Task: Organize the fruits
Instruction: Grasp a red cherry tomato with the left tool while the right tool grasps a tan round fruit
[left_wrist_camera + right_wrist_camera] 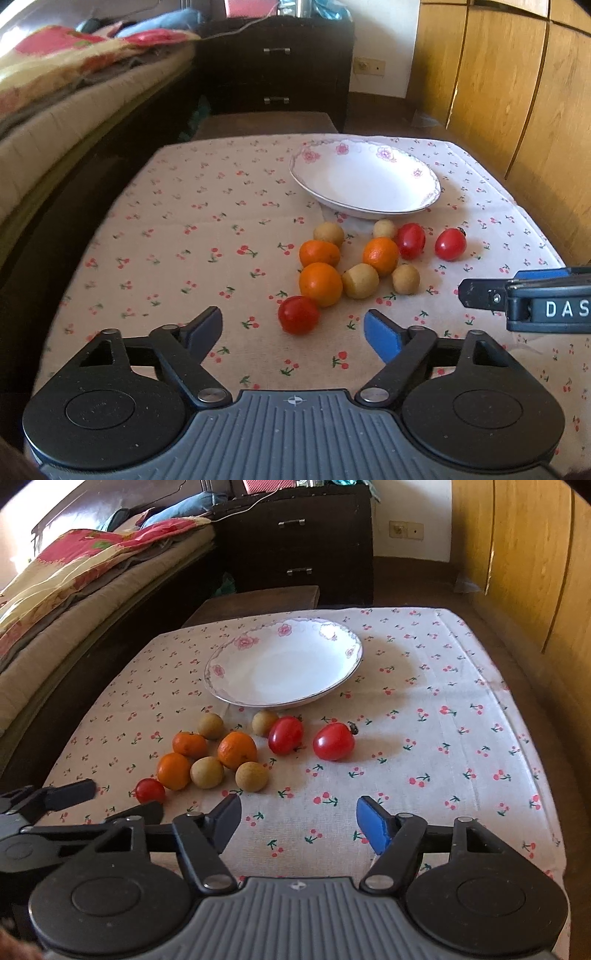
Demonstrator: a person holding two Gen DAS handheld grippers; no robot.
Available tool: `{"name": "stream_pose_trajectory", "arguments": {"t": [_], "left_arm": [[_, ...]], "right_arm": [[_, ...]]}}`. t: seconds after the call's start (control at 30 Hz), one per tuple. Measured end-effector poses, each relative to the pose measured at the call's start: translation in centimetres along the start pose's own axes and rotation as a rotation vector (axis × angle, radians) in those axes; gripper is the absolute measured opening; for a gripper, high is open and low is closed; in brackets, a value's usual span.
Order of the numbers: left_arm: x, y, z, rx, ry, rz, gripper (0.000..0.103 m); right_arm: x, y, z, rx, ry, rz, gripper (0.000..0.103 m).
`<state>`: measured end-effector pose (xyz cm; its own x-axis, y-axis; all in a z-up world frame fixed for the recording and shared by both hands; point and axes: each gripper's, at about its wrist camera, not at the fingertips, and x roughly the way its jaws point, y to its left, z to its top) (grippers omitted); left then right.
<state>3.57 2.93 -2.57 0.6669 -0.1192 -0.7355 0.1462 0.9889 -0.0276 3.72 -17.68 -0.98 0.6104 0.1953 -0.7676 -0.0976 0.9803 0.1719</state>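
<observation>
A white flowered plate (424, 173) (221, 657) sits empty at the table's far side. In front of it lies a cluster of fruit: three oranges (320, 283) (237, 749), several tan longans (360, 280) (207, 772) and three red tomatoes (298, 314) (334, 741). My left gripper (293, 328) is open and empty, just short of the nearest tomato. My right gripper (298, 818) is open and empty, hovering over bare cloth right of the cluster. It shows at the right edge of the left wrist view (524, 299).
The table carries a cherry-print cloth (184, 229) (443, 738). A bed with blankets (74, 576) runs along the left. A dark drawer cabinet (295, 542) stands behind, with a low stool (258, 598) at the table's far edge. A wooden wardrobe (524, 554) is on the right.
</observation>
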Motion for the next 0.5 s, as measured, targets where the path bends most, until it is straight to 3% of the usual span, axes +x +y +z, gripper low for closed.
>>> {"name": "stream_pose_trajectory", "arguments": {"t": [0.2,0.37,0.5], "left_arm": [[1.7,-0.8,0.4,0.031,0.013,-0.024,0.078],[3.1,-0.4,0.5,0.013,0.039,-0.048,0.063],[3.6,-0.9,0.3,0.053,0.032,-0.028,0.058]], "right_arm": [[0.8,-0.3,0.6,-0.002,0.014,0.022,0.062],[1.4,-0.4,0.9,0.003,0.025,0.034,0.060],[2.2,-0.4,0.9,-0.004,0.043,0.040,0.056]]}}
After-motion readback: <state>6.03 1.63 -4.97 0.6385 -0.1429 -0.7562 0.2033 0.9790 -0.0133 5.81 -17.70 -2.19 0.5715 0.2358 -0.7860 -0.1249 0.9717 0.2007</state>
